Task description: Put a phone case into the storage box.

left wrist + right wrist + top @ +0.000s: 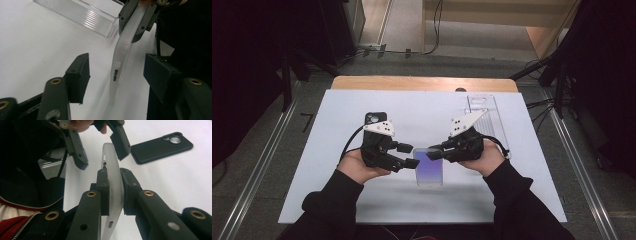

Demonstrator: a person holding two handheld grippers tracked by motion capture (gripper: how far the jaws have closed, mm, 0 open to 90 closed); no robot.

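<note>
Tray [490, 112] clear plastic – looks empty; right claw [435, 153] pinching translucent case [429, 167]; left claw [408, 155] spread around it.

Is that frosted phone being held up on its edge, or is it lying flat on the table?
Held up on edge. The right gripper clamps the frosted phone between its jaws, its thin side showing, above the white table.
</note>
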